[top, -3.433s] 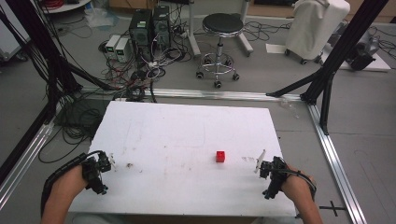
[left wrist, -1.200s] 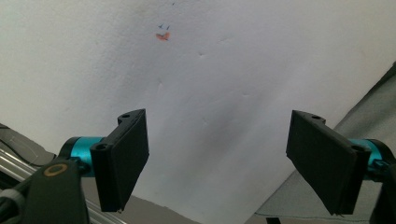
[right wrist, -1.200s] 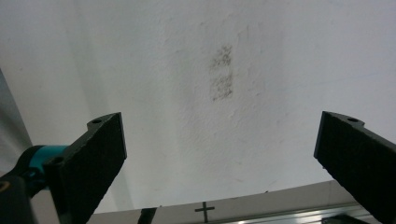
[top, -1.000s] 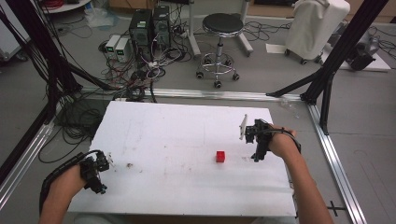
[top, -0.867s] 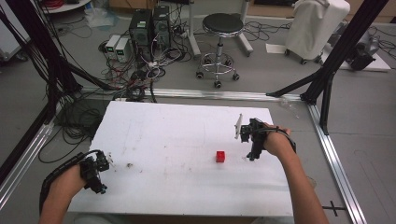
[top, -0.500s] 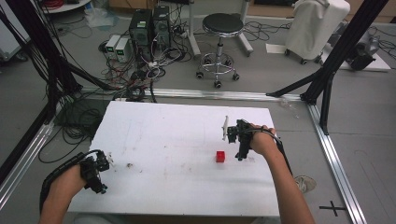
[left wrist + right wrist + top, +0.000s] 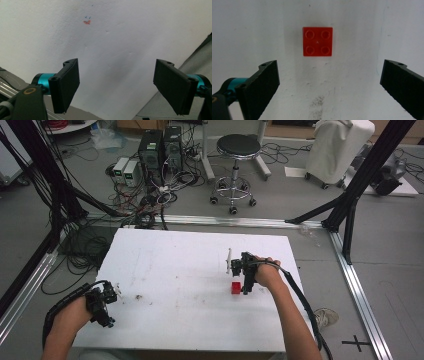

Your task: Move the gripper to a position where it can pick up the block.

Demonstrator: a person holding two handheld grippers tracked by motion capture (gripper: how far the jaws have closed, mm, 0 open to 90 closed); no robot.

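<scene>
While the right gripper hangs over a red brick — jaws wide apart — the left gripper gapes too.

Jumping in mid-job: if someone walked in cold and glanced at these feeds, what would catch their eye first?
The small red brick stands out first: the one spot of colour on the white table, right of centre. Next, the right hand-held gripper right beside it; in the right gripper view its jaws stand wide open with the four-stud brick lying ahead of them, untouched. The left hand-held gripper sits at the table's near left edge, jaws open over bare surface.
</scene>
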